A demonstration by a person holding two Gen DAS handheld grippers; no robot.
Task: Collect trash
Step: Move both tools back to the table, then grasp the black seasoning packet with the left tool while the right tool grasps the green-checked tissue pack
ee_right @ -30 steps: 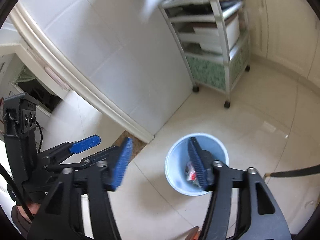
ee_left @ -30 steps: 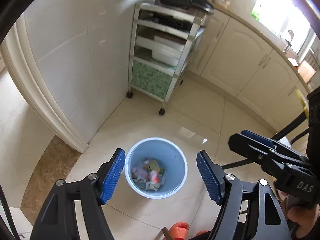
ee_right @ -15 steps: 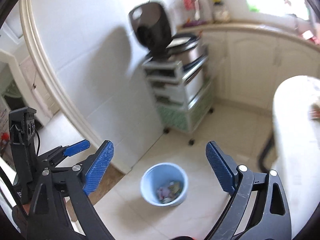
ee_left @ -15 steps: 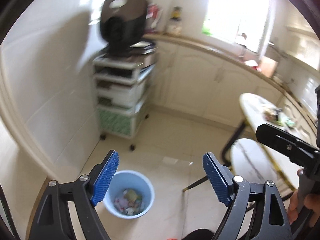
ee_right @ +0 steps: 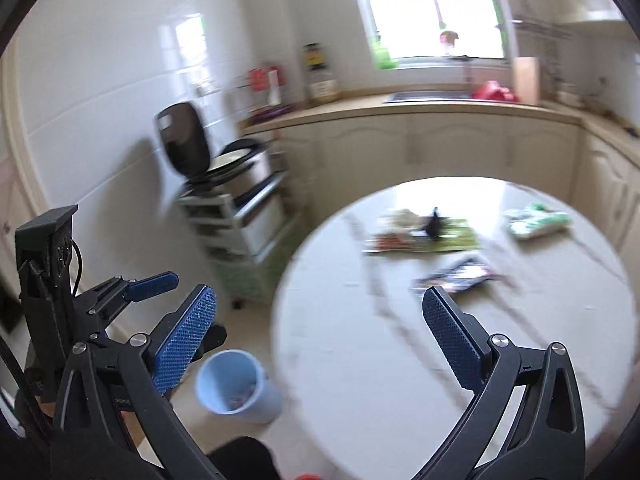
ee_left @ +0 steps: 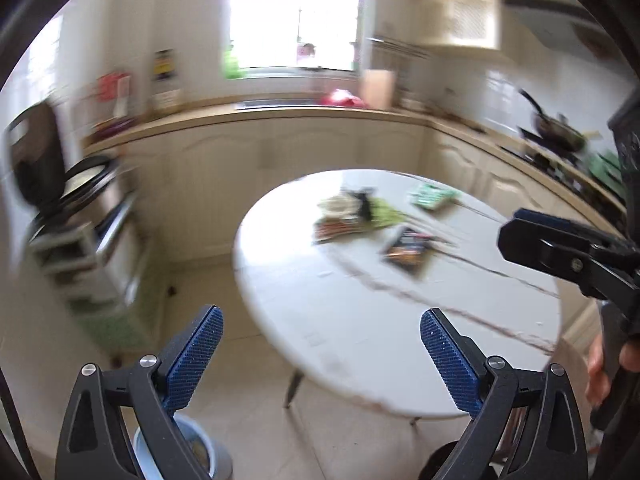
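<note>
Table [ee_left: 360, 320]: one, round, white, ahead of both grippers' fingers.
Bin [ee_right: 236, 384]: one, blue, on floor, below left gripper [ee_left: 320, 356].
Wrappers [ee_right: 460, 274]: about four, blurred, on table beyond fingertips.
Grippers: both empty, jaws opening wide; right gripper [ee_right: 320, 344].

Left gripper [ee_left: 320, 344]: black frame, blue ribbed pads [ee_left: 196, 354]; jaws opening, spread wide, nothing between them; pointed forward and downward.

Right gripper [ee_right: 318, 326]: same build, blue pads [ee_right: 450, 334]; jaws opening, spread wide, nothing between them; pointed forward and downward. Seen at the right edge of the left view, to the right of the left gripper.

Hand [ee_left: 608, 364]: fingers wrapped round the right gripper's handle, partly visible.
</note>
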